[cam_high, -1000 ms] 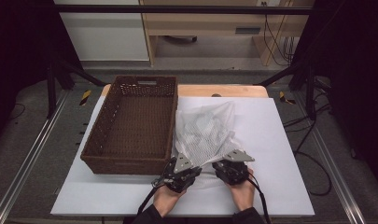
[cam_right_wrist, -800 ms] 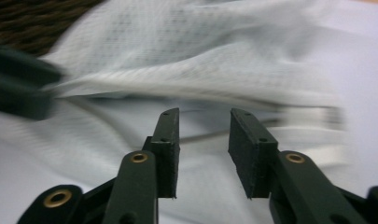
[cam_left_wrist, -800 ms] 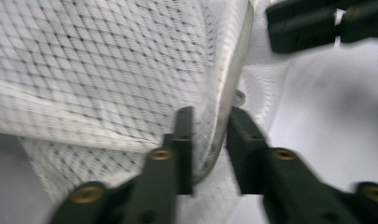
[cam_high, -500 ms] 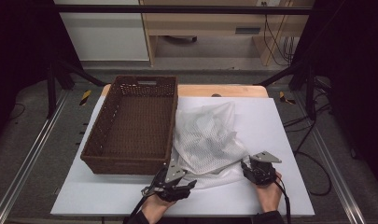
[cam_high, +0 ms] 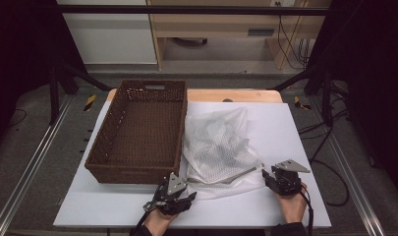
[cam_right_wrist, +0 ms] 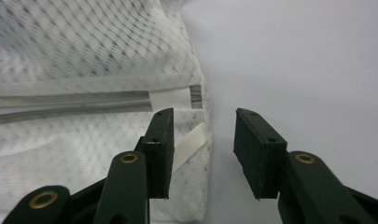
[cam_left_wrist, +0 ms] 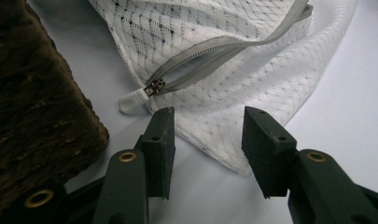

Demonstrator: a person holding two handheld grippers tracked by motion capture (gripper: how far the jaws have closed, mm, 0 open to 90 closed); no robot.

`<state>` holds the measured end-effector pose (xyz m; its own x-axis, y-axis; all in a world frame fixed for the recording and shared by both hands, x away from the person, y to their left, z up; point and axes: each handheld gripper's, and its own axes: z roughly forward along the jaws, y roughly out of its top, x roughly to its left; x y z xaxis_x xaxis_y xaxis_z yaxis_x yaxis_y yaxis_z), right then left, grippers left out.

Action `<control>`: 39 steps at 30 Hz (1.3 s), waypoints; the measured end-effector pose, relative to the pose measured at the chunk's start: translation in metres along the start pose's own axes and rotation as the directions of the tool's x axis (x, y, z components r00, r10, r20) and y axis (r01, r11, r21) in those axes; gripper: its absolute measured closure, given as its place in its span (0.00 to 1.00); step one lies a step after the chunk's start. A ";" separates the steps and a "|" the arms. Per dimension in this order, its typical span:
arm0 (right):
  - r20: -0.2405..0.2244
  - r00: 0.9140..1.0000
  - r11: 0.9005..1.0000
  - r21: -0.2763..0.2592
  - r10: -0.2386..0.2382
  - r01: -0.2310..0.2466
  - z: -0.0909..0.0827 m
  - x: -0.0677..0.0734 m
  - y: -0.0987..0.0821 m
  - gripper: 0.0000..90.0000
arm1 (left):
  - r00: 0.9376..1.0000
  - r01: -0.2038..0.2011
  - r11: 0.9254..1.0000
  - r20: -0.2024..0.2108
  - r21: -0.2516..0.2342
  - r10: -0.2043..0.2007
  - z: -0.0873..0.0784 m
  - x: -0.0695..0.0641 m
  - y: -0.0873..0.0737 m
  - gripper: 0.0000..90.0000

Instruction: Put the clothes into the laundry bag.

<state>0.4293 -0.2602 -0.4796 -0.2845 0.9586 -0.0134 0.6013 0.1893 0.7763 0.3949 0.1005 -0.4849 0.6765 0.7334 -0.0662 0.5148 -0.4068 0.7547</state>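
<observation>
A white mesh laundry bag point(cam_high: 218, 147) lies flat on the white table point(cam_high: 295, 123), its left side touching a brown woven basket point(cam_high: 142, 130) beside it. A grey zipper point(cam_high: 236, 173) runs along the bag's near edge; in the left gripper view the zipper point(cam_left_wrist: 224, 46) is partly open, and its slider with a white pull tab point(cam_left_wrist: 135, 99) lies near the basket's corner point(cam_left_wrist: 37, 116). The left claw point(cam_high: 186, 189), held in a hand at the bottom of the high view, sits at the bag's near left corner. Its jaws have just eased slightly inward but stand apart, clamping nothing, the bag's edge point(cam_left_wrist: 214, 135) lying beneath the gap. The right claw point(cam_high: 268, 176) sits at the bag's near right corner. Its jaws have just been opening and stand apart, empty, beside the corner point(cam_right_wrist: 130, 140), where a small white fabric loop point(cam_right_wrist: 191, 142) sticks out.
</observation>
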 end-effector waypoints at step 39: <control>-0.100 0.993 0.989 -0.123 0.067 -0.079 -0.033 -0.035 -0.014 0.27 | 0.998 -0.061 0.995 0.001 -0.081 0.061 -0.060 0.042 -0.008 0.43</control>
